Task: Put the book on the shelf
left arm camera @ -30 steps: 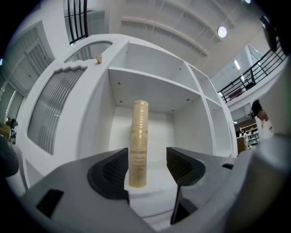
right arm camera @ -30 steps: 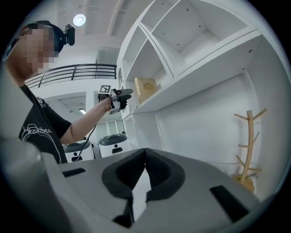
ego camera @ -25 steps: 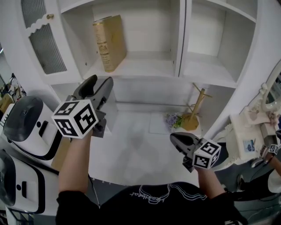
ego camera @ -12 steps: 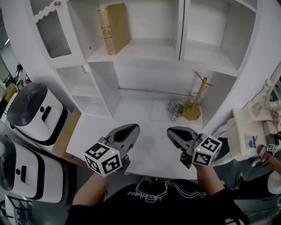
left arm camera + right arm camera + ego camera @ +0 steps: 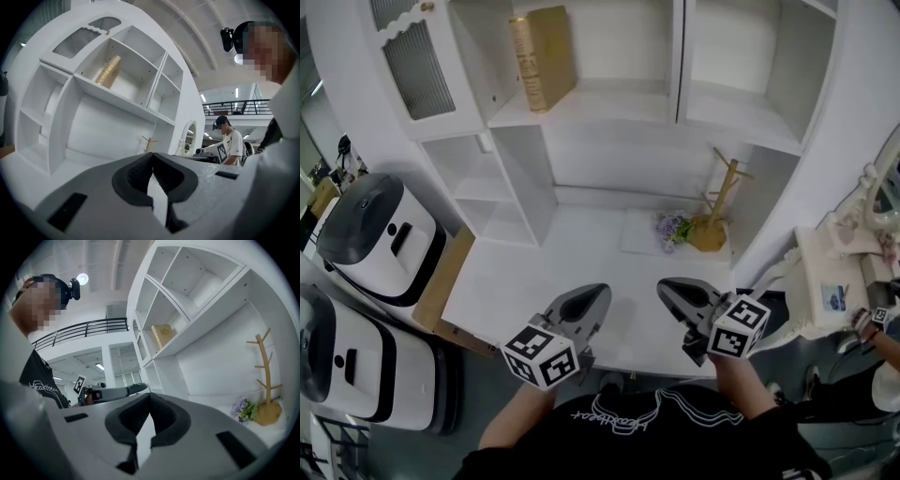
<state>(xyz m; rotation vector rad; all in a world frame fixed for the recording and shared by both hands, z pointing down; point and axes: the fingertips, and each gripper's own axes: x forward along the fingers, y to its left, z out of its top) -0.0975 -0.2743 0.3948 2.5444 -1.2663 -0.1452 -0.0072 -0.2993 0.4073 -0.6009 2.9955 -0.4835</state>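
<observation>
Black printed T-shirt; grey left tongs, right tongs.

The left gripper and right gripper hover side by side above the desk edge. Both sets of jaws are closed and empty.

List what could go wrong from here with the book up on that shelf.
1. The book stands on end at the left of its shelf compartment, with nothing beside it on the right; it might tip over.
2. The left gripper and the right gripper, both shut and empty, hang low over the front of the desk; a reach back up could jostle the book.
</observation>
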